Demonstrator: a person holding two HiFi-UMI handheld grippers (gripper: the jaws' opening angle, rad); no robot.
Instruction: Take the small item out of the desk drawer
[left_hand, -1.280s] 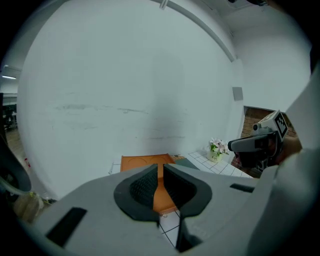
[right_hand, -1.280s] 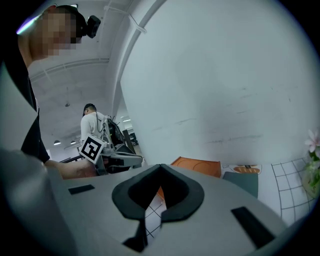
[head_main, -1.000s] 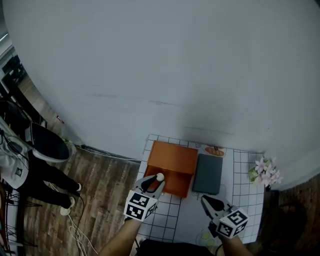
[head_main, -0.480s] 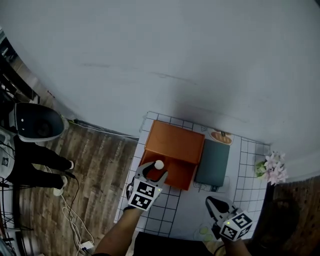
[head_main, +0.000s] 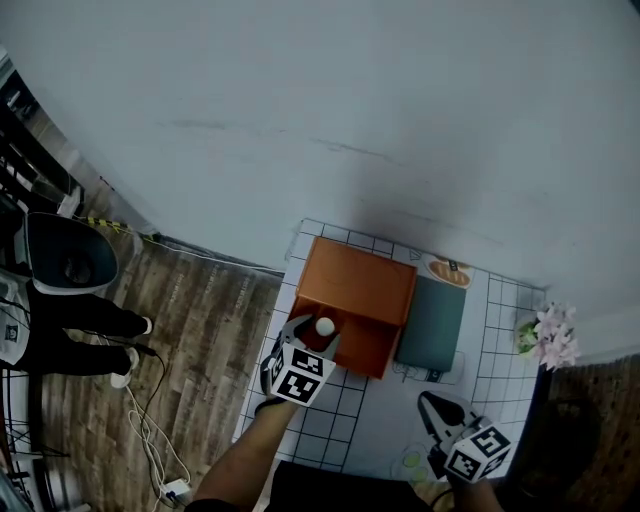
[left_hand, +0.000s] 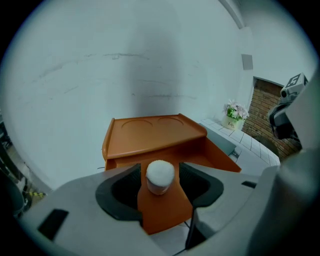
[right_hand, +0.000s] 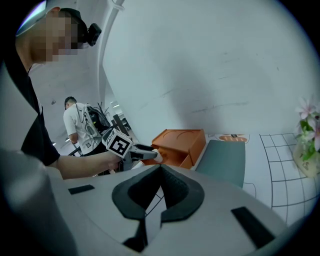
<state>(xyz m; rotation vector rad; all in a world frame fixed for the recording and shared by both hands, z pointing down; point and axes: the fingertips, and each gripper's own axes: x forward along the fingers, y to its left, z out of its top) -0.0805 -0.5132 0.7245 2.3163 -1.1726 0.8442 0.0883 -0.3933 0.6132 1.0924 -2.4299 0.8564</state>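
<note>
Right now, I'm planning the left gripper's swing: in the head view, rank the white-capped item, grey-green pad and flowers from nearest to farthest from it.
1. white-capped item: between the open jaws of the left gripper, which have just been opening.
2. grey-green pad: to the right, beside the orange drawer unit.
3. flowers: farthest right, past the pad.
</note>
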